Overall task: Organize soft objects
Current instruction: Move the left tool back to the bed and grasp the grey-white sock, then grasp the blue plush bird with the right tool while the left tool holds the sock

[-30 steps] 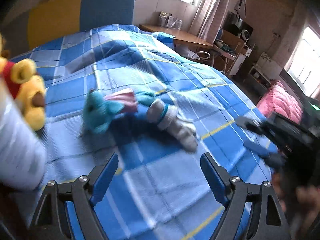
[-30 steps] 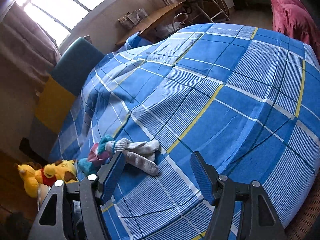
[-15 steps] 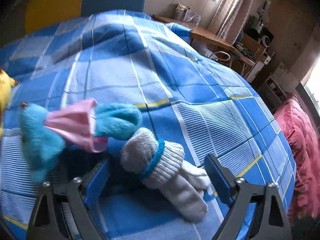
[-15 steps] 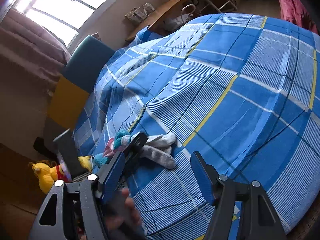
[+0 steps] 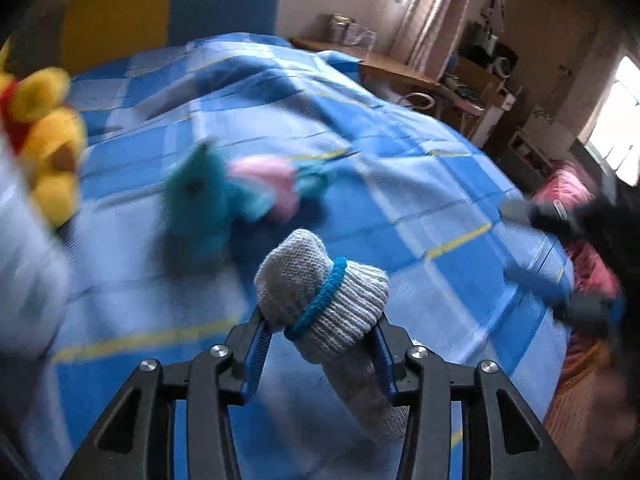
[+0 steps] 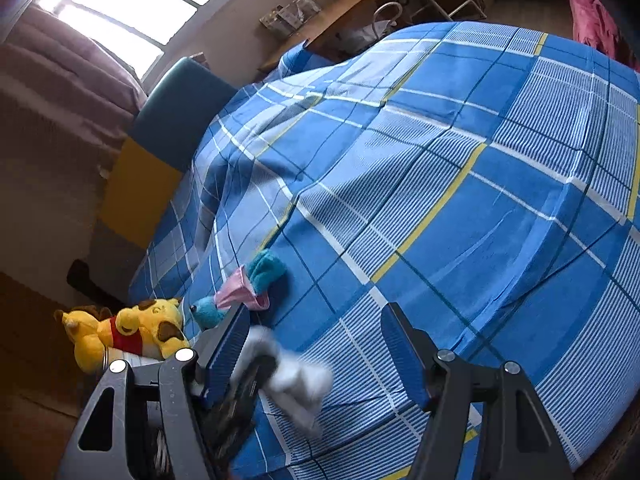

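Left wrist view puts our left claw (image 5: 320, 344) nearest, at six o'clock, clenched on a bundle of grey knit socks (image 5: 320, 300) with a blue cuff band; the cuff end sticks up between the blue pads and the toe end droops below them, lifted clear of the bed (image 5: 420, 208). Beyond it, toward eleven o'clock, a teal plush toy (image 5: 204, 204) with a pink piece lies blurred on the blue plaid bedspread. At nine o'clock a yellow bear plush (image 5: 44, 140) in a red shirt sits at the bed's edge. At three o'clock our right claw (image 5: 532, 244) shows, blurred.

Right wrist view has our right claw (image 6: 316, 352) at six o'clock, released, its pads wide apart over the bedspread. The socks (image 6: 296, 380) appear at seven o'clock as a pale blur beside its left pad, with the teal toy (image 6: 256, 280) farther out and the bear (image 6: 128, 332) at eight o'clock. A blue and yellow headboard (image 6: 160, 152) stands at ten o'clock.
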`<move>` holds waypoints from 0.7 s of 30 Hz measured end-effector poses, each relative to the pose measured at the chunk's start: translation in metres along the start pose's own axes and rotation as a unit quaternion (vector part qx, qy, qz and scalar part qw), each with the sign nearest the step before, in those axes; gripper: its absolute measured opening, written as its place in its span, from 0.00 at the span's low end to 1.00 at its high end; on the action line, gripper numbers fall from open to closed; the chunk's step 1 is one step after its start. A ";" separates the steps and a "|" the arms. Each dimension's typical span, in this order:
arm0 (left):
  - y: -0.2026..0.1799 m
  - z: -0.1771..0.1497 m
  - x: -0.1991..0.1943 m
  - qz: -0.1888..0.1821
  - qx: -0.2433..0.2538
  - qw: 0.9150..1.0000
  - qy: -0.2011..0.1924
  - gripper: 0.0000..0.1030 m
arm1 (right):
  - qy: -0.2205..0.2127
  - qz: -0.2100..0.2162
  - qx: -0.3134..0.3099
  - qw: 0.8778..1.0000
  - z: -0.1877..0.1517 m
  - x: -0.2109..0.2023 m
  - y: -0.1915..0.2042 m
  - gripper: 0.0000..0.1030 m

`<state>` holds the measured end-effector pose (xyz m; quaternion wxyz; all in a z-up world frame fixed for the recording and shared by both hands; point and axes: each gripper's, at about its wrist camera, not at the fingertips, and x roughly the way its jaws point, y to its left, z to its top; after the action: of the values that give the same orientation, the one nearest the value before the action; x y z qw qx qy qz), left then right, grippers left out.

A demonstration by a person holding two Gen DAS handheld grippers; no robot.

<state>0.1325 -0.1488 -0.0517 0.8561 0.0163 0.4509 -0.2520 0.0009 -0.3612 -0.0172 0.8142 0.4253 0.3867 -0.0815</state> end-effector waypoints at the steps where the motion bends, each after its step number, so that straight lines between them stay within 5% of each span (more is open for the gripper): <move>1: 0.007 -0.012 -0.011 0.006 0.001 1.000 -0.003 0.45 | 0.008 0.002 -0.005 1.000 -0.001 0.003 0.002 0.67; 9: 0.066 -0.095 -0.053 0.044 -0.030 0.999 0.007 0.45 | 0.082 0.023 -0.067 0.994 -0.020 0.031 0.029 0.67; 21: 0.072 -0.110 -0.058 0.025 -0.015 0.999 -0.039 0.45 | 0.134 0.066 -0.068 0.986 -0.043 0.108 0.105 0.73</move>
<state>0.0542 -0.0337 -0.0860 0.8792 0.0054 0.4206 -0.2239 0.0992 -0.2421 -0.0409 0.7857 0.4007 0.4678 0.0568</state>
